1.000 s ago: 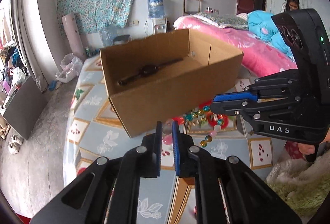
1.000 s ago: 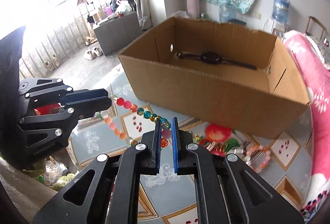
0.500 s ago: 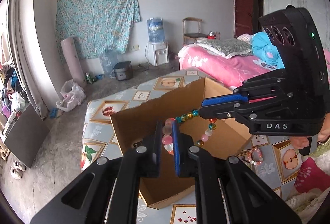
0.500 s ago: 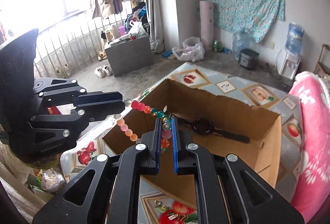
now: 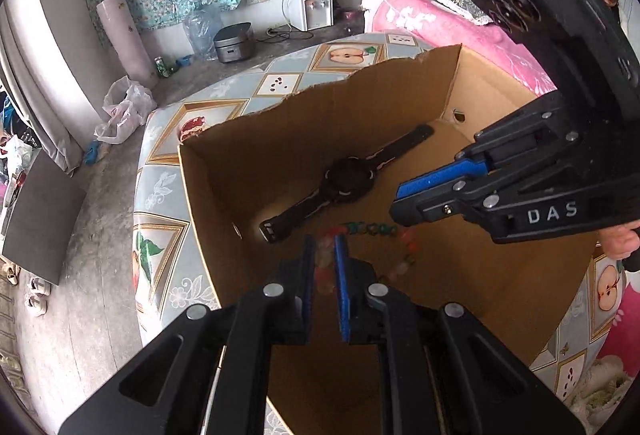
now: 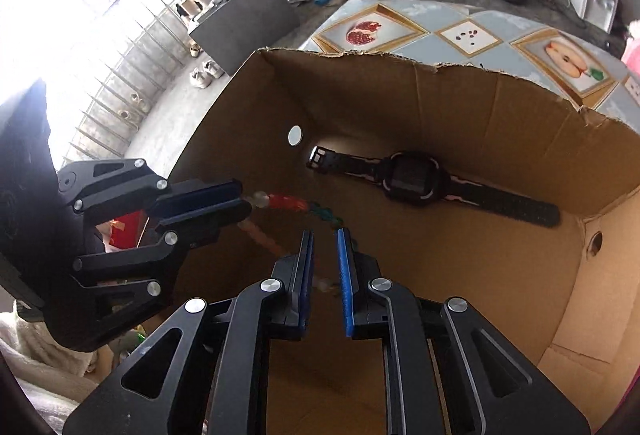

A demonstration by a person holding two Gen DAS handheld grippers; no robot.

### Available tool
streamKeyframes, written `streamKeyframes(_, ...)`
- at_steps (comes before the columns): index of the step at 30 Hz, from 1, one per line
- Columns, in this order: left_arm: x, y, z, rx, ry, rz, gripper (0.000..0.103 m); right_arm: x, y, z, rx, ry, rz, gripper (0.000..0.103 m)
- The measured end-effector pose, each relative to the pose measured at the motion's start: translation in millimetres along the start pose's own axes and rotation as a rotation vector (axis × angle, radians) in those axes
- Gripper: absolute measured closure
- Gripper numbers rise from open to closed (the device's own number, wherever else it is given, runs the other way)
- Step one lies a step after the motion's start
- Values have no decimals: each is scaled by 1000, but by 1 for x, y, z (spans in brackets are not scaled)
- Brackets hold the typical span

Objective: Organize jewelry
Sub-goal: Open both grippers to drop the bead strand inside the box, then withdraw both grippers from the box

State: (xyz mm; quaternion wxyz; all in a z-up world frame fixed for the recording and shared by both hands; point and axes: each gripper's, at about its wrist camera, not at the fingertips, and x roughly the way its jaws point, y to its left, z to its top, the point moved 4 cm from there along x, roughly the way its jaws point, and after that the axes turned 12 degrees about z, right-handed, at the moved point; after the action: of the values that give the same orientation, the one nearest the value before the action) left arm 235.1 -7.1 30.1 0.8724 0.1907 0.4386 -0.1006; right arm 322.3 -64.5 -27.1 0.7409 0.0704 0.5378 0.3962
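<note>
My two claws hung over the open cardboard box (image 5: 400, 107), both angled down into it. The left claw (image 5: 325, 259) was clenched on the pale pink end of the bead bracelet (image 5: 372, 231), the beads pinched between its blue pads (image 5: 341, 275). From there the strand, blurred, ran across above the box floor toward the right claw (image 6: 323, 255), red beads giving way to green ones. My right claw's jaws had just been opening; they stood a little apart, with the bracelet's far end passing between them, and I could not tell whether the pads still pressed on any bead. In the right wrist view the left claw (image 6: 244, 201) showed at the box's left wall, the bracelet (image 6: 288, 203) trailing from its tips. Farther inside the box, past the bracelet, a black wristwatch (image 6: 412, 181) lay flat on the floor with its straps spread out. The box stood on a surface (image 5: 160, 191) covered in a fruit-patterned cloth, with a pink bed (image 5: 432, 19) behind the box.
</note>
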Motion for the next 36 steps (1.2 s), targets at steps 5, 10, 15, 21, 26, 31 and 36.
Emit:
streamKeyframes(5,-7,10,-1,-41,-25,3,82,-20,2,2,0,-72,-11,76)
streamKeyframes(10,-39,24,-5,-115,-104,3,80,-64,10,-12,-3,-207,-16,64)
streamKeyframes(15,-87,32,-25,-200,-228,17,64,-115,26,-45,-21,-356,-51,45)
streamKeyframes(21,-116,24,-65,-271,-256,-20,34,-148,36,-101,31,-492,-104,38)
streamKeyframes(26,-111,3,-107,-293,-205,-71,25,-170,21,-145,126,-576,-212,38)
streamKeyframes(31,-86,-14,-120,-281,-133,-41,25,-162,-13,-167,259,-591,-199,38)
streamKeyframes(36,-64,-20,-121,-282,-98,-34,25,-151,-27,-174,306,-547,-145,38)
